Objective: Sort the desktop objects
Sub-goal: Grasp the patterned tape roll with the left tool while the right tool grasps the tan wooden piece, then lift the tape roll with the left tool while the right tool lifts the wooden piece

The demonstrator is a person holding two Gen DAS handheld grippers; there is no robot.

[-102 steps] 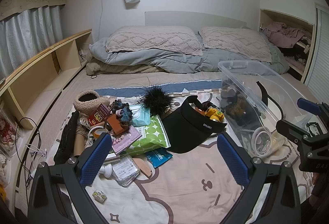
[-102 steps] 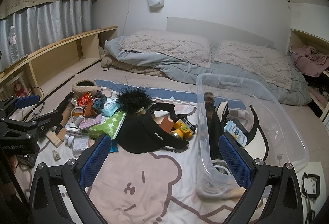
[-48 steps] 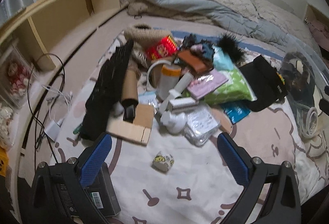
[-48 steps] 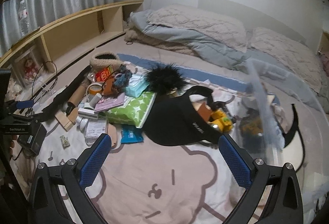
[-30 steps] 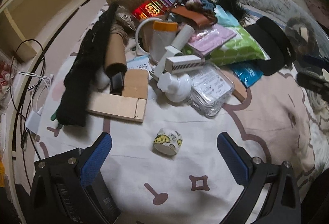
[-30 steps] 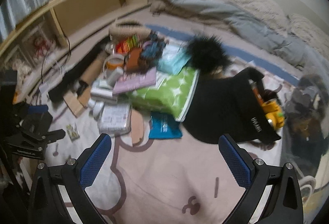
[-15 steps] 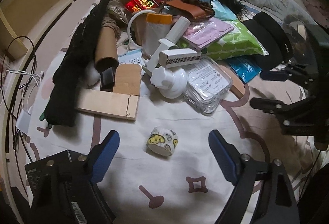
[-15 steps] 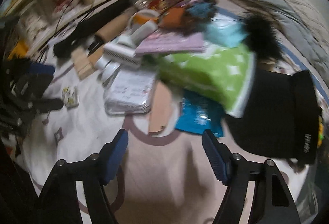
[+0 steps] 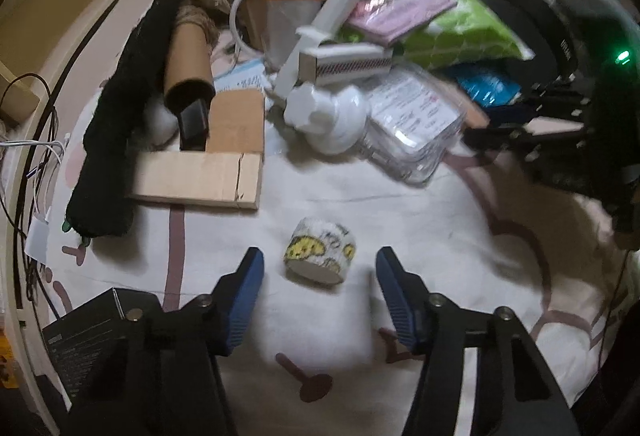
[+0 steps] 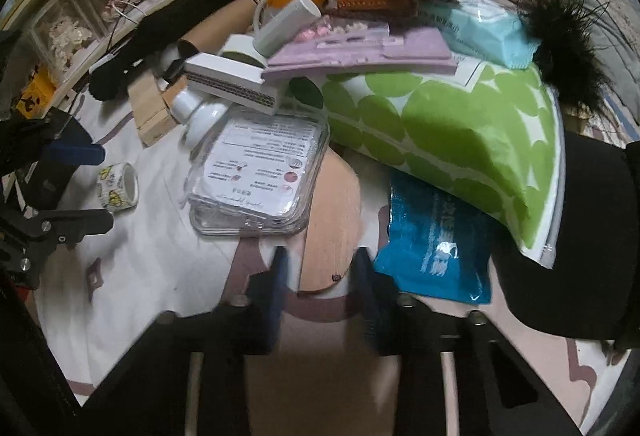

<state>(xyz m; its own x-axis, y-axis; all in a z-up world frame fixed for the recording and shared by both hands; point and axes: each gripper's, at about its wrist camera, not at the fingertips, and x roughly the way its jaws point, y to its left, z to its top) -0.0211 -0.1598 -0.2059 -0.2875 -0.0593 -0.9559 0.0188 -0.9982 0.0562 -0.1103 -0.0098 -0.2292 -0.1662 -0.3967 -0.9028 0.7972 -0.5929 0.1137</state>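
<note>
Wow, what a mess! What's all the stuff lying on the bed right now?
Tape roll: one, white with yellow cartoon print, alone on the sheet between the left fingers.
Wooden board: one, pale pink-brown, between the right fingers.
Clear plastic case: one, see-through with a label, beside the board.
Blue packet: one, under the green pouch's edge.
Green spotted pouch: one, mid-pile.
Purple flat pack: one, on top of the pouch.
Cardboard tube: one, brown, left side.
Cardboard piece: one, tan, below the tube.
Black visor cap: one, far right.
Left gripper: blue pads, closing in, not yet touching the roll.
Right gripper: blue pads, closing round the board.
</note>
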